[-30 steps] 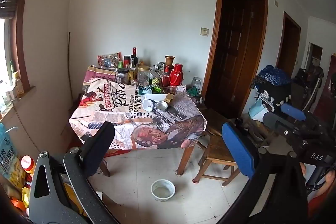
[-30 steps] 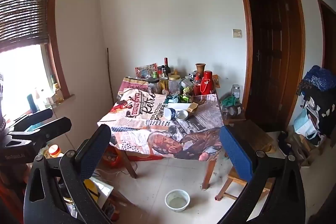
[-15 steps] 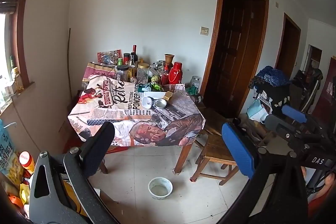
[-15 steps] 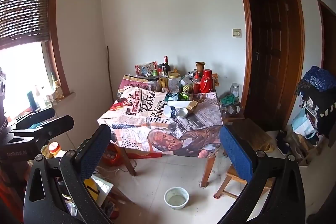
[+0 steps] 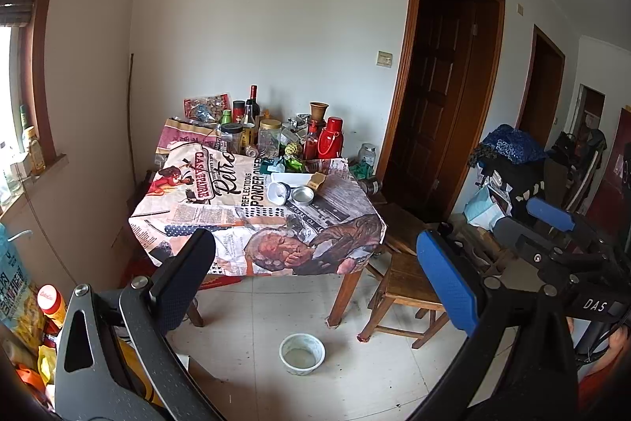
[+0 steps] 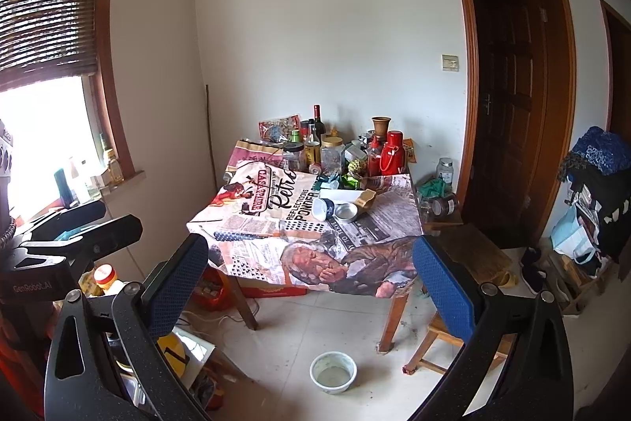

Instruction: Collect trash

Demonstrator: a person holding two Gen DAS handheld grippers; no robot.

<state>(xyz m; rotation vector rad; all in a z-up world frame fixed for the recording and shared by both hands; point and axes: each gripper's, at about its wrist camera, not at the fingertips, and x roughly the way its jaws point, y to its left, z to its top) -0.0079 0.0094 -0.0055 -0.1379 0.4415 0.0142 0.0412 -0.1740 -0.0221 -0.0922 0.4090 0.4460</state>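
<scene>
Printed newspaper-style cloth covers the table (image 5: 221, 219), where likely trash sits far ahead, right of centre: a tipped white cup (image 5: 277, 193), a shallow tin (image 5: 303, 195) touching it, and a crumpled tan wrapper (image 5: 318, 181). The left gripper (image 5: 315, 279) and right gripper (image 6: 311, 275) are both spread wide and empty, raised well short of the table, probably readied for an approach.

Table (image 5: 347, 287): wooden legs, top covered by printed newspaper-pattern cloth (image 5: 221, 212). Far edge: crowded bottles and jars (image 5: 252, 129), red flask (image 5: 333, 139) toward far right corner. Centre-right: white tray (image 5: 290, 178), tipped white cup (image 5: 276, 193), round metal tin (image 5: 302, 195), tan item, possibly crumpled packaging (image 5: 317, 180). Floor (image 5: 355, 381): white bowl (image 5: 302, 354) below near edge.
</scene>
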